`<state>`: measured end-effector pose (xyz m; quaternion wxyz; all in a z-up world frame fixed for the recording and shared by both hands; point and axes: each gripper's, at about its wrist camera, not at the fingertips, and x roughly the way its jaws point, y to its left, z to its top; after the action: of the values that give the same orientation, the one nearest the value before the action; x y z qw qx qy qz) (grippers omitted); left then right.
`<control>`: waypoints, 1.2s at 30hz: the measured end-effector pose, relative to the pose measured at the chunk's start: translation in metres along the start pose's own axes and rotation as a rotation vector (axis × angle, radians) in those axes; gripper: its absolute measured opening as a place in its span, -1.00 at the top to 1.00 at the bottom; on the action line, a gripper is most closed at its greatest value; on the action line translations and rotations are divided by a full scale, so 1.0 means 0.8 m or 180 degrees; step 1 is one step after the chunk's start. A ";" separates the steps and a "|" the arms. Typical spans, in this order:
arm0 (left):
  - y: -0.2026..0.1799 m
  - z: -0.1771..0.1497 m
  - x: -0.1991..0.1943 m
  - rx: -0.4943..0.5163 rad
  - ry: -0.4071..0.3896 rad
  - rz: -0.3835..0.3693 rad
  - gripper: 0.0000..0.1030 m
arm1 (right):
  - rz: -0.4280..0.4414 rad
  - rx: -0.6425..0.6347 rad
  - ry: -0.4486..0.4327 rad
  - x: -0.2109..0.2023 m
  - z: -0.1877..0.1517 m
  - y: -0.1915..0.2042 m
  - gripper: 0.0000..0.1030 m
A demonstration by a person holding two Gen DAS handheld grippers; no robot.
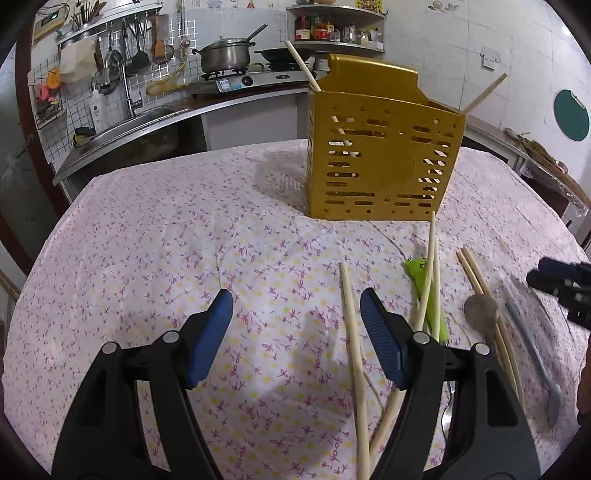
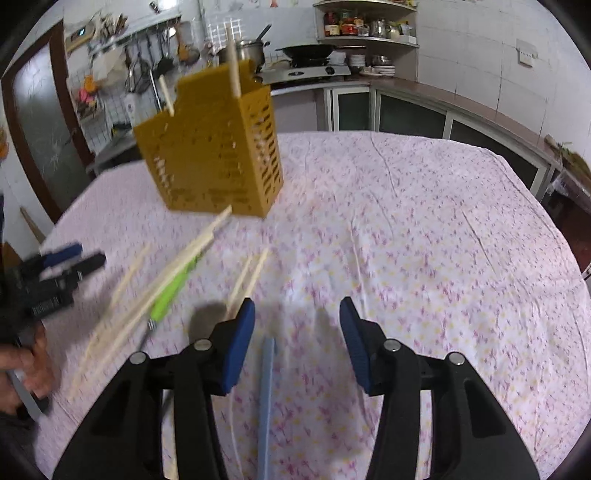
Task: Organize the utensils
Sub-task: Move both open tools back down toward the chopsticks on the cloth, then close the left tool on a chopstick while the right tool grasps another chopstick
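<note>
Blue-padded fingers [image 1: 221, 317] of both grippers spread, empty, above scattered chopsticks [image 1: 352, 332].

A tabletop [image 1: 155, 236] under a pink floral cloth stands in a white-tiled kitchen. Behind it runs a counter with a steel sink [image 1: 147, 116] and a gas stove [image 1: 255, 75] bearing a lidded pot [image 1: 225, 55]. Corner shelves [image 2: 367, 35] hold jars.

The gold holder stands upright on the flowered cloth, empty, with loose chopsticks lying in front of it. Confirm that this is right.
Not quite: the gold holder is not empty. The left wrist view shows chopsticks sticking out of its top. The rest holds: it stands upright on the flowered cloth, with loose chopsticks lying in front.
</note>
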<state>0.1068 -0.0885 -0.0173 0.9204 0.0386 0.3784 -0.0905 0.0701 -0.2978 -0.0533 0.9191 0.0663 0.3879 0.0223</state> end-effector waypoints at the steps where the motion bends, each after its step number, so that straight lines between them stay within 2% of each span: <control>1: 0.000 0.003 0.002 -0.0018 0.0015 -0.0013 -0.35 | -0.0003 0.0046 0.0007 0.004 0.008 -0.001 0.09; 4: -0.005 0.013 0.014 -0.0008 0.0082 0.0000 -0.35 | 0.0062 0.0126 0.0069 0.019 0.025 0.001 0.20; 7: -0.012 0.019 0.033 0.0064 0.0164 0.0060 -0.35 | 0.0011 0.0139 0.0177 0.043 0.035 0.005 0.35; 11: -0.015 0.022 0.057 0.0060 0.0273 0.0071 -0.26 | 0.0041 0.0131 0.0327 0.071 0.037 0.015 0.42; 17: -0.021 0.022 0.077 0.0093 0.0404 -0.0013 -0.08 | 0.0006 0.0073 0.0392 0.094 0.038 0.031 0.46; 20: -0.025 0.022 0.081 0.0146 0.0429 0.0037 -0.04 | -0.0152 -0.0111 0.0460 0.104 0.036 0.051 0.48; 23: -0.025 0.022 0.082 0.0148 0.0431 0.0021 0.00 | -0.0267 -0.0273 0.0448 0.105 0.036 0.067 0.67; 24: -0.024 0.022 0.081 0.0149 0.0422 0.0001 0.04 | -0.0243 -0.0279 0.0446 0.105 0.035 0.067 0.73; 26: -0.021 0.020 0.079 0.0134 0.0393 -0.0007 0.42 | -0.0168 -0.0219 0.0446 0.101 0.035 0.063 0.82; 29: -0.014 0.020 0.076 0.0085 0.0369 -0.0051 0.83 | -0.0009 -0.0067 0.0411 0.092 0.035 0.050 0.86; 36: 0.011 0.027 0.055 -0.0144 0.0194 -0.0283 1.00 | 0.0216 0.0171 0.0125 0.055 0.046 0.027 0.86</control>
<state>0.1540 -0.0886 -0.0332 0.9042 0.0037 0.4095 -0.1215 0.1274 -0.2759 -0.0559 0.9079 0.1036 0.4038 0.0444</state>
